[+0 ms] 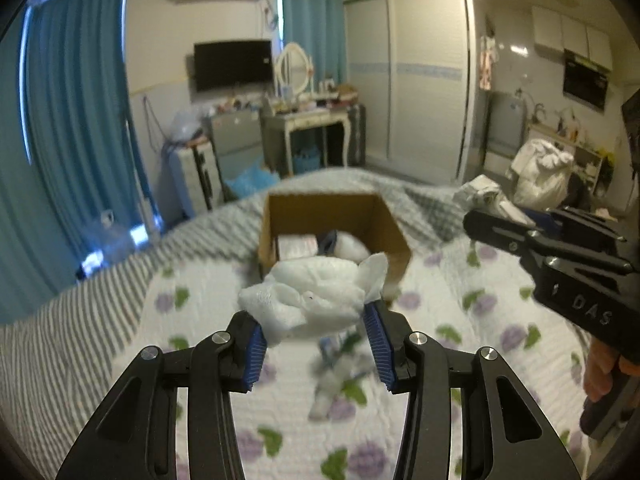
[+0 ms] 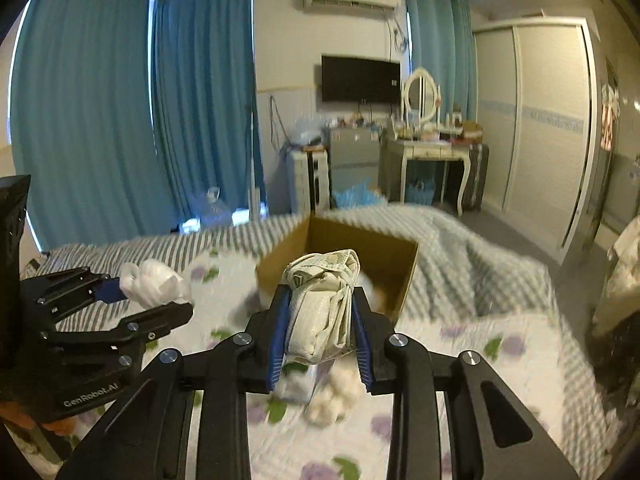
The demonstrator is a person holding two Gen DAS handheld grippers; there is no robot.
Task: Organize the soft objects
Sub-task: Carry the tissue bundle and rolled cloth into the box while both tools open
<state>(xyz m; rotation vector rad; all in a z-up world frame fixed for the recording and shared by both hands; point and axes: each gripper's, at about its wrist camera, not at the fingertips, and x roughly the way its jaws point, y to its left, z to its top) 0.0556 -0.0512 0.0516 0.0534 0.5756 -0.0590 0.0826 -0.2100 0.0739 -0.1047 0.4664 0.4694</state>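
Both grippers hang above the bed (image 1: pixel 460 300), carrying loads toward the box (image 1: pixel 384 220). The left gripper (image 1: pixel 316 344) clenches a white cloth (image 1: pixel 316 300); the right gripper (image 2: pixel 320 340) clenches a cream bundle (image 2: pixel 324 304). Next, I judge, each must reach over the box's rim, then release.

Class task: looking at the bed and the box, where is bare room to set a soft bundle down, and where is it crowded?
Free: floral quilt right of the cardboard box, and quilt to its left. Crowded: box floor holds items; cotton balls lie under the right tongs.
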